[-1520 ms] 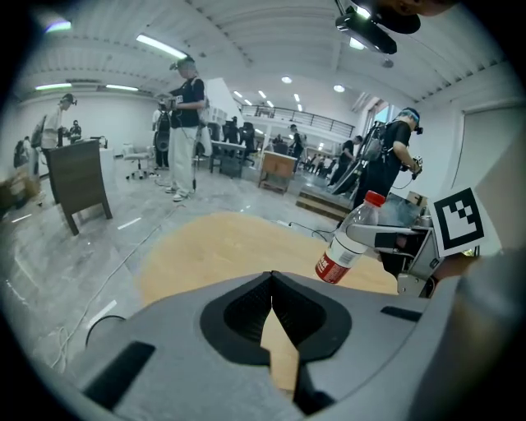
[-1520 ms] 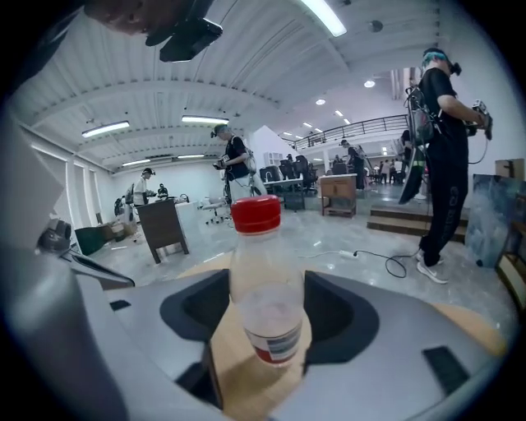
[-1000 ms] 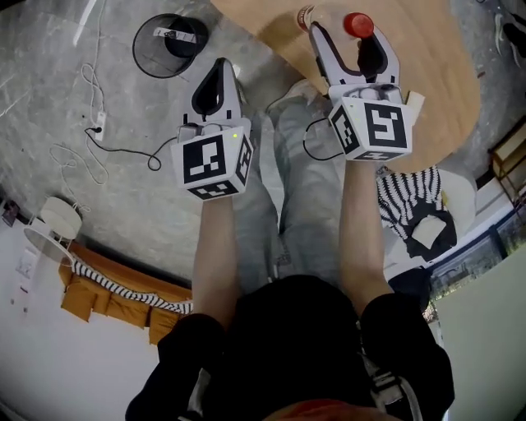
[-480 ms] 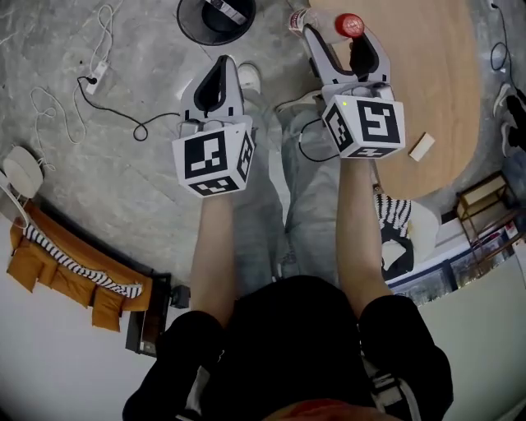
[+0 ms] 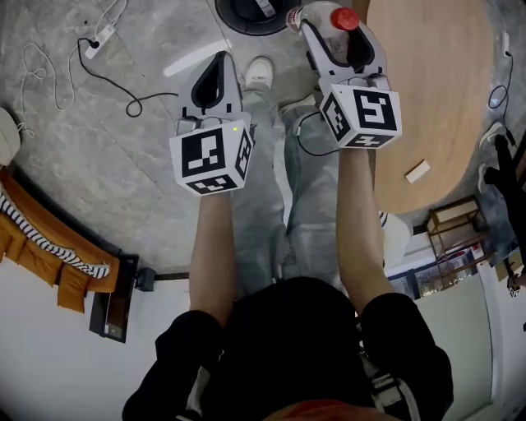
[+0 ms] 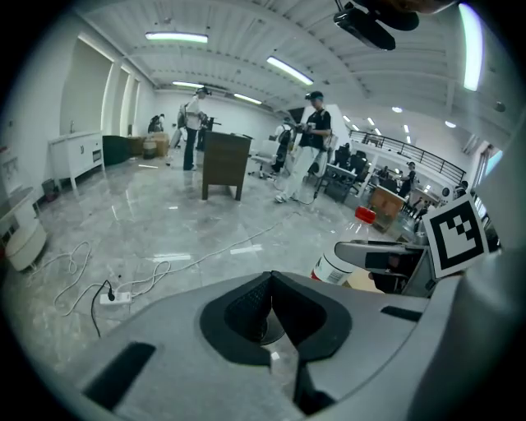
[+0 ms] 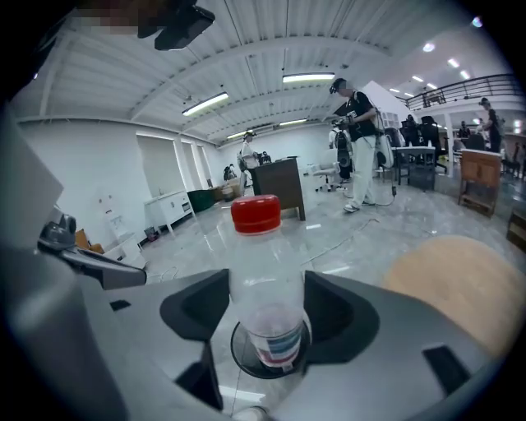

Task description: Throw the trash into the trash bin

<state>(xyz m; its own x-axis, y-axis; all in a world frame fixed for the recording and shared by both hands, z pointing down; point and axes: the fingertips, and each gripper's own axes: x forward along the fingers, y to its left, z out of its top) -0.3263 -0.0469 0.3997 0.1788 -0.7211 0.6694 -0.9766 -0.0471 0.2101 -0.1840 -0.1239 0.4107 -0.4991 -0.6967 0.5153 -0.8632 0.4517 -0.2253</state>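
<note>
Clear plastic bottle [image 7: 265, 271], red-capped, clamped between the jaws of the right hand-held gripper [image 5: 335, 34], near the black trash bin [image 5: 238, 23]. Left hand-held gripper [image 6: 269, 316] closed, empty. Advisable: centre the bottle over the bin's mouth before releasing.

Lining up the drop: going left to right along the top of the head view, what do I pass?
Power strip → trash bin → bottle held in the right tongs → wooden table.
</note>
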